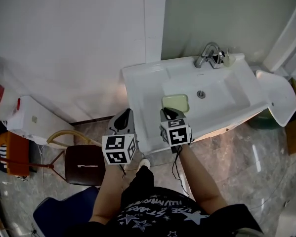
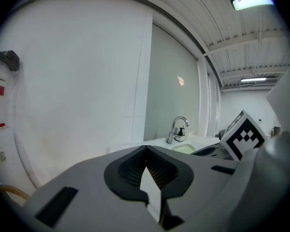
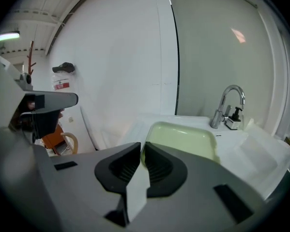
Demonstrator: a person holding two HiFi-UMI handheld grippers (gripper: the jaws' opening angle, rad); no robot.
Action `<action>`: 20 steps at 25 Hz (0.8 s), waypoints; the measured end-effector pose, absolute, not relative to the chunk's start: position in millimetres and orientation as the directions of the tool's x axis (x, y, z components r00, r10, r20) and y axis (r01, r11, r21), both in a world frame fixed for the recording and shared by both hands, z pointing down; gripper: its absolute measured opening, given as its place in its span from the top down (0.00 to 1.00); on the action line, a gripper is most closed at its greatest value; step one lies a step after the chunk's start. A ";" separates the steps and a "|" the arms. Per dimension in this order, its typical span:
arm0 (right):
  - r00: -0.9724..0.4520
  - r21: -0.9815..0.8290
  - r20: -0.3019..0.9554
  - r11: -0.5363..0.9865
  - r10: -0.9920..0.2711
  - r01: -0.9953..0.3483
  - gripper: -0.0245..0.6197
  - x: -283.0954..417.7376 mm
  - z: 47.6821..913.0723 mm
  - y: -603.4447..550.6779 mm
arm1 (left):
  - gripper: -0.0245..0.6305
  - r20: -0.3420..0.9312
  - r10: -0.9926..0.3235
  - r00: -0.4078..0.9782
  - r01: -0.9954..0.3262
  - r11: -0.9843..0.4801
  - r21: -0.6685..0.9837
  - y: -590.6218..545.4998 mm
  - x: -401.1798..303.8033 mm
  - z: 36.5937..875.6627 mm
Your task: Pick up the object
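A pale green shallow tray (image 1: 176, 101) lies on the white sink (image 1: 138, 90), left of the drain. My right gripper (image 1: 167, 113) reaches over the sink's front edge to the tray's near rim. In the right gripper view the tray (image 3: 183, 137) fills the space just beyond the right gripper (image 3: 141, 148), whose jaws stand a thin slit apart with the rim's edge in it. My left gripper (image 1: 125, 116) hovers by the sink's front left corner. In its own view the left gripper (image 2: 145, 149) is shut on nothing, and the tray (image 2: 183, 149) shows far off.
A chrome faucet (image 1: 210, 56) stands at the back of the sink. A white curved piece (image 1: 278, 95) sticks out at the sink's right end. On the floor to the left are a brown stool (image 1: 84, 164), a white box (image 1: 31, 120) and a blue seat (image 1: 59, 211).
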State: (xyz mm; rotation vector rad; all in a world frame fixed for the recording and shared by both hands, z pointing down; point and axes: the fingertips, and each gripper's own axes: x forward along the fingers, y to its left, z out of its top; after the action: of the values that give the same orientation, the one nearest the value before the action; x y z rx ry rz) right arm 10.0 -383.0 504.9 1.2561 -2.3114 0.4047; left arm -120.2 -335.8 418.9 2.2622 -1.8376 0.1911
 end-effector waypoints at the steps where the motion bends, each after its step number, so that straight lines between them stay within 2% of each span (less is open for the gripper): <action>1: -0.469 -0.035 0.532 0.535 -0.705 -0.844 0.90 16.3 502.8 -373.1 | 0.94 0.240 -0.948 0.207 -0.978 -0.191 0.089 -324.7 -118.1 419.9; 20: -0.540 -0.085 0.475 0.574 -0.695 -0.814 0.90 111.2 488.2 -169.3 | 0.94 0.315 -0.937 0.151 -0.988 -0.128 0.090 -89.3 -63.3 446.9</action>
State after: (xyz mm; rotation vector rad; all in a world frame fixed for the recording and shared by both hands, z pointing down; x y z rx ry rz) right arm 111.2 -169.3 488.2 1.2204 -2.4180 0.4187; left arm -63.3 -89.3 446.9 2.1552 -1.8654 0.2623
